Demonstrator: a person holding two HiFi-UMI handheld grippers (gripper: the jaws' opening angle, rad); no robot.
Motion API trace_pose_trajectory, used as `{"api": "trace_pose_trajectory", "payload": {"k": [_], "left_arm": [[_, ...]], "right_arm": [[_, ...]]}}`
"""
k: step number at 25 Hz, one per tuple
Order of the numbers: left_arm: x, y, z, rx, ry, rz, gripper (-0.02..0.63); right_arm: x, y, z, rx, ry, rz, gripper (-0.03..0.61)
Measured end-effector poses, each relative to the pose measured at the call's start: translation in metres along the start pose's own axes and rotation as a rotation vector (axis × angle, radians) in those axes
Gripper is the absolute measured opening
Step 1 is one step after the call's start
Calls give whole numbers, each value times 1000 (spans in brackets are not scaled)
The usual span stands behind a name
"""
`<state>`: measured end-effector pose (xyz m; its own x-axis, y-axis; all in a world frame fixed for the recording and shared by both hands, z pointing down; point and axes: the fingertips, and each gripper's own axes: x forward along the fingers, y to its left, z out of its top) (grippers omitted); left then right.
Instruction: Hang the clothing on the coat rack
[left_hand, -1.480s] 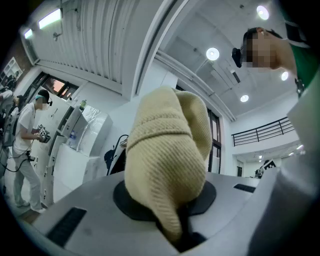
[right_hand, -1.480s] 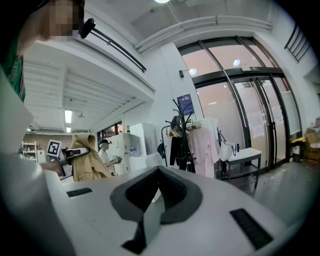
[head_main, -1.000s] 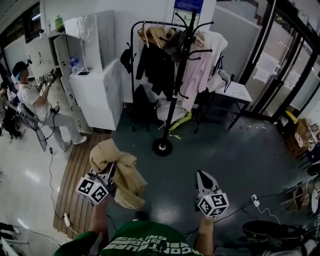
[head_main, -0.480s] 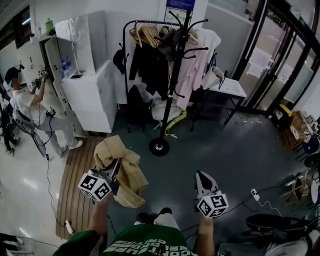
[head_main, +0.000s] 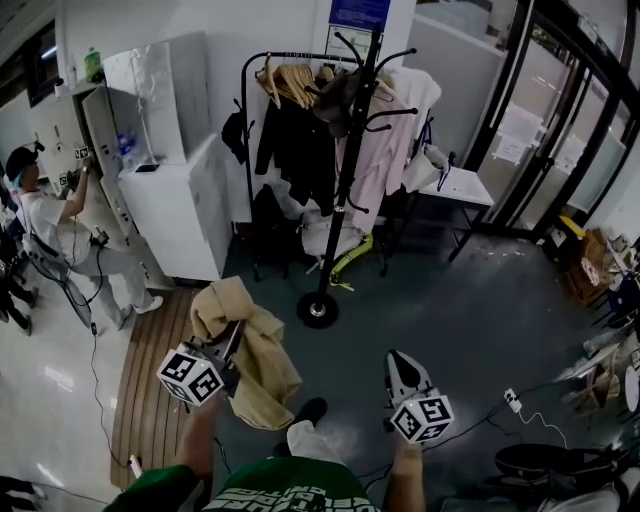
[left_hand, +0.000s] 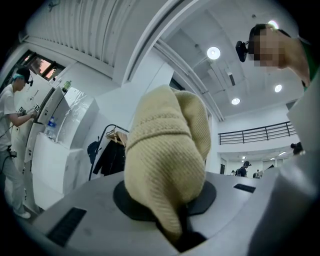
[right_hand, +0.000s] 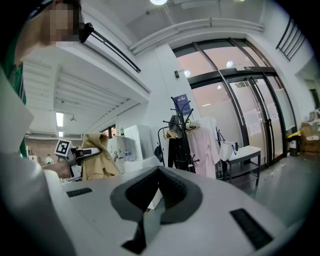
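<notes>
A tan knitted garment (head_main: 250, 350) hangs bunched from my left gripper (head_main: 231, 343), which is shut on a fold of it. In the left gripper view the garment (left_hand: 165, 160) fills the middle and hides the jaws of the left gripper (left_hand: 182, 227). My right gripper (head_main: 399, 362) is held level at the lower right, shut, with nothing in it (right_hand: 149, 212). The black coat rack (head_main: 345, 170) stands ahead on its round base (head_main: 317, 308), with pale pink and dark clothes on it. From the right gripper view I also see the coat rack (right_hand: 182, 132) and the held garment (right_hand: 97, 157).
A black clothes rail (head_main: 262, 120) with hangers and dark coats stands behind the rack. A white cabinet (head_main: 185, 200) is at the left, a small table (head_main: 465, 185) at the right. A person (head_main: 50, 230) works at lockers far left. Cables (head_main: 520, 405) and a wooden mat (head_main: 150, 370) lie on the floor.
The whole view has drawn closer to the coat rack. Both grippers have come forward with it, the garment still in the left one. A shoe now shows between them.
</notes>
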<state>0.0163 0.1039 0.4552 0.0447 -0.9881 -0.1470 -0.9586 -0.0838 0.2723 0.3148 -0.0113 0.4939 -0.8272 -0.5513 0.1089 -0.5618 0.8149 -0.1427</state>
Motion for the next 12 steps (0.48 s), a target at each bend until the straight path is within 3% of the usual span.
{"api": "trace_pose_trajectory", "payload": {"k": [5,12], "left_arm": [[27,13,3,-5,1,-19,72],[60,38,5,6,-6,-25,72]], "right_arm": [[29,-10,14,2,-15,2,8],[69,-11,29,17,-46,76,8]]}}
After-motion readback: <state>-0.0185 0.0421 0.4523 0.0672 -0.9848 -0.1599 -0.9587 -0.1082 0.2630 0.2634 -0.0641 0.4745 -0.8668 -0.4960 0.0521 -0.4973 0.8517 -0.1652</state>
